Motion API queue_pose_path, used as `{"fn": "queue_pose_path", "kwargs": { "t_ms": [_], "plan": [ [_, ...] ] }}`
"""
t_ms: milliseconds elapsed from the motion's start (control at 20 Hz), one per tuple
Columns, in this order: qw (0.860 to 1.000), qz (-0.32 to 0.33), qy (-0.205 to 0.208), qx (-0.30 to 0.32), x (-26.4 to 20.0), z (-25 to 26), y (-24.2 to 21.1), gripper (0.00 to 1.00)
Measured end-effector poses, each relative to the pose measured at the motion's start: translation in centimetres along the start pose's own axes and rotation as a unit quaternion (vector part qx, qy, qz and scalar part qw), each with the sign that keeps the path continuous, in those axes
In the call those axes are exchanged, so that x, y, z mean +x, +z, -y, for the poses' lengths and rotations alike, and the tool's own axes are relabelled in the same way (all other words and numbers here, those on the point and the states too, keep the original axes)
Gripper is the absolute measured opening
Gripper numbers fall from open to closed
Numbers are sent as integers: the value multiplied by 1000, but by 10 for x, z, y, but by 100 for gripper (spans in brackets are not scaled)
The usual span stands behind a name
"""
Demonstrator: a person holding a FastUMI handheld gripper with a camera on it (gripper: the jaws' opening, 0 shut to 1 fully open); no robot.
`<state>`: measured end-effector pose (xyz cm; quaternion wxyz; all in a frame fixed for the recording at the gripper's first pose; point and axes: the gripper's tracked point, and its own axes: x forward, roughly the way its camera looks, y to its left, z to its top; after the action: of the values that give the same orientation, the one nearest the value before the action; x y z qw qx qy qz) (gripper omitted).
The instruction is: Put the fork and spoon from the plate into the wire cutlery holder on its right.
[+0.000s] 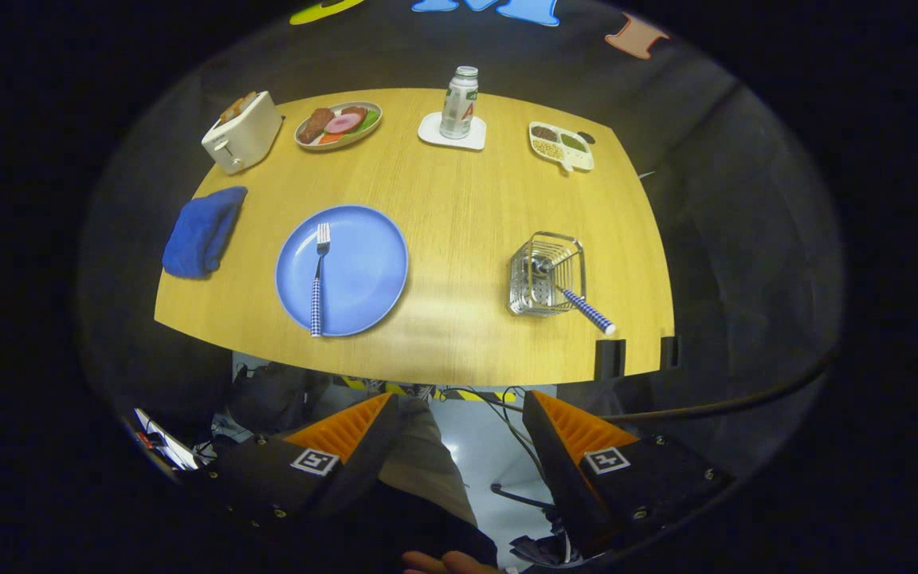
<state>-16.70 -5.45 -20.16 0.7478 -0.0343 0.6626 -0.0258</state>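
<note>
Counter: wooden counter in a dark booth, seen from above and behind its near edge; everything on it lies well beyond the fingers.
Done: the spoon already stands in the holder, bowl down inside the wire, its checked handle leaning out over the near right rim.
Left: the fork lies on the plate, left of centre, tines toward the far side, checked handle reaching the near rim. By my reckoning the task is half through; the fork must yet be lifted and carried right to the holder.
Fingers: the gripper hangs off the counter's near edge, fingers spread wide and holding nothing, the floor showing in the gap between them.
Layout: holder right of the plate, well apart from it, bare wood between.
Count, task things: one fork, one spoon, one plate, one holder.
Count, other things: one toaster at the far left, one dish of food beside it, one bottle on one coaster, one divided tray at the far right, one folded blue cloth left of the plate.
</note>
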Motion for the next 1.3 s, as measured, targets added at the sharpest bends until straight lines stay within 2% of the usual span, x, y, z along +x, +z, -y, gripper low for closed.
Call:
{"fn": "queue_pose_path", "kwargs": {
  "t_ms": [400,750,1300],
  "plan": [
    [997,58,46,-37,19,-71,49,96],
    [994,45,89,-51,51,-126,59,96],
    [994,26,91,-63,95,-161,73,96]
  ]
}}
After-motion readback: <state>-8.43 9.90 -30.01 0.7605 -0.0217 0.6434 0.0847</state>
